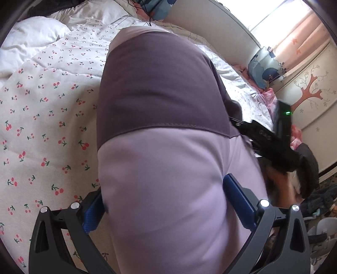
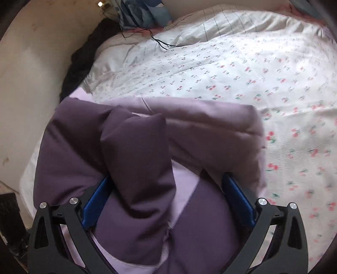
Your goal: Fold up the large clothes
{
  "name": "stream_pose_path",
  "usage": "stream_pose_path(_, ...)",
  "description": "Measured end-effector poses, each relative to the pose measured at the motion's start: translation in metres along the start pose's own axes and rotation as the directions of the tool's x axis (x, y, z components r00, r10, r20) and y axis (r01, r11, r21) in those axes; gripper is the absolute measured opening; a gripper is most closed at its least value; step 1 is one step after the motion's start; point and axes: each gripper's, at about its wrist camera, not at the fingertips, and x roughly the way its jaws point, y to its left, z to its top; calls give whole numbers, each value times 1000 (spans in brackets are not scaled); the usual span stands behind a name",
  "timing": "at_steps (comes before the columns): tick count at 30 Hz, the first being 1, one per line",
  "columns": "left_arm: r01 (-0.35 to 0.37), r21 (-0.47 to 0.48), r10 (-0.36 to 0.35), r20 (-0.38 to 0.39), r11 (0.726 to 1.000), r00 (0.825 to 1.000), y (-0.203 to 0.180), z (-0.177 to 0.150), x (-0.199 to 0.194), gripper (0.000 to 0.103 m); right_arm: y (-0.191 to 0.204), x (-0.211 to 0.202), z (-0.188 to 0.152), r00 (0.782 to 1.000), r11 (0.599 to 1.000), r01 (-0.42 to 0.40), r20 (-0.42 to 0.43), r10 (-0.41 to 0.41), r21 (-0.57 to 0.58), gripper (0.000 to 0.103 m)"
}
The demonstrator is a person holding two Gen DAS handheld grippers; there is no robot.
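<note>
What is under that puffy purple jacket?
The purple jacket lies on a cherry-print quilt, which shows all around it. Whatever sits directly beneath the jacket is covered.

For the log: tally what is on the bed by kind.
Purple padded jacket: 1
Cherry-print quilt: 1
Blue patterned cushions: 2
White pillow: 1
Total: 5

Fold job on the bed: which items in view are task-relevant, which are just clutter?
In the job:
- purple padded jacket
- left gripper, jacket fabric between its wide-set fingers
- right gripper, the same

Lying about:
- cherry-print quilt under the jacket
- blue patterned pillow
- white pillow
- black cable
</note>
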Motion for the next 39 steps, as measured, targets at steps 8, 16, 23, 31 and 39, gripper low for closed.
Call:
stream_pose_path(8, -122, 38, 117, 103, 992, 988, -14, -11, -18, 98, 46, -91, -100, 989, 975, 115, 117, -94, -190, 97)
stream_pose_path(16, -342, 280, 257, 298, 897, 919, -68, -44, -36, 97, 16, -81, -137, 992, 993, -114, 54, 114, 2, 97)
stream_pose_path(23, -320, 318, 220, 312, 893, 924, -79, -45, -41, 97, 13, -118, -143, 980, 993, -117, 163, 112, 19, 97)
stream_pose_path(31, -301, 310, 204, 308, 902, 929, -89, -47, -41, 97, 12, -101, -144, 989, 997, -79, 125, 81, -22, 97)
stream_pose_path(39, -284, 322, 183, 308, 903, 933, -97, -50, -42, 97, 4, -99, -153, 986, 993, -116, 123, 114, 7, 97)
